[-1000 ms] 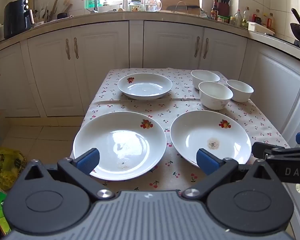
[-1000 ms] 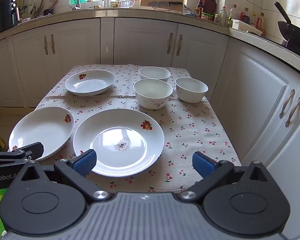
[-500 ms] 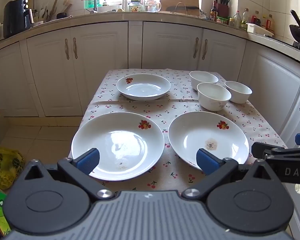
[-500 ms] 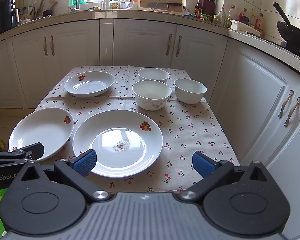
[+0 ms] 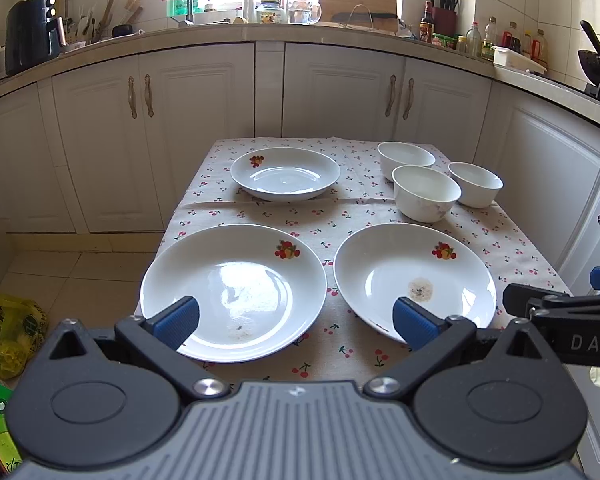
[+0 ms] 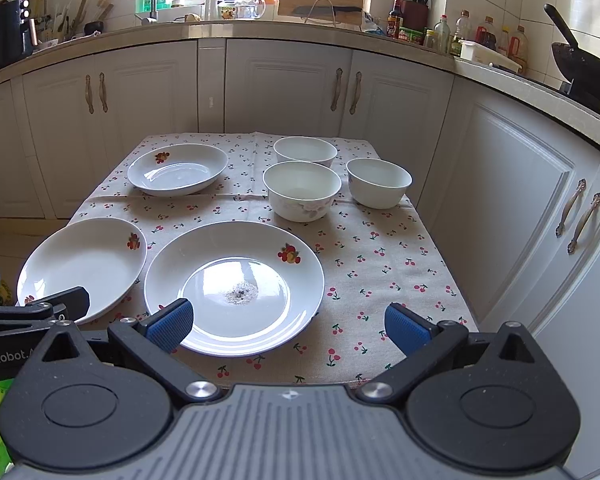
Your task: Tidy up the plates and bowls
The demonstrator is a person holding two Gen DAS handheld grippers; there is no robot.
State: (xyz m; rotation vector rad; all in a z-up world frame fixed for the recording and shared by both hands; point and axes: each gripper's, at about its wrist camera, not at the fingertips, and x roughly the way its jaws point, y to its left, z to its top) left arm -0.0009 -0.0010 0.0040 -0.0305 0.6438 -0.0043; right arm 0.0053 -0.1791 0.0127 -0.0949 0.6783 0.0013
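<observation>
Left gripper [image 5: 296, 322] and right gripper [image 6: 286, 322] both spread wide, holding nothing, hovering at the near table edge. Two large plates side by side nearest, near-left plate [image 5: 236, 280] and near-right plate [image 6: 240, 276], apart on the cherry-print cloth [image 6: 380, 264]. Far left a smaller plate [image 5: 286, 174]; far right three bowls [image 6: 302, 190] clustered.

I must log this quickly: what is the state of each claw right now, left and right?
Left claw: open, holding nothing, above the near plates.
Right claw: open, holding nothing, at the near edge of the table.
</observation>
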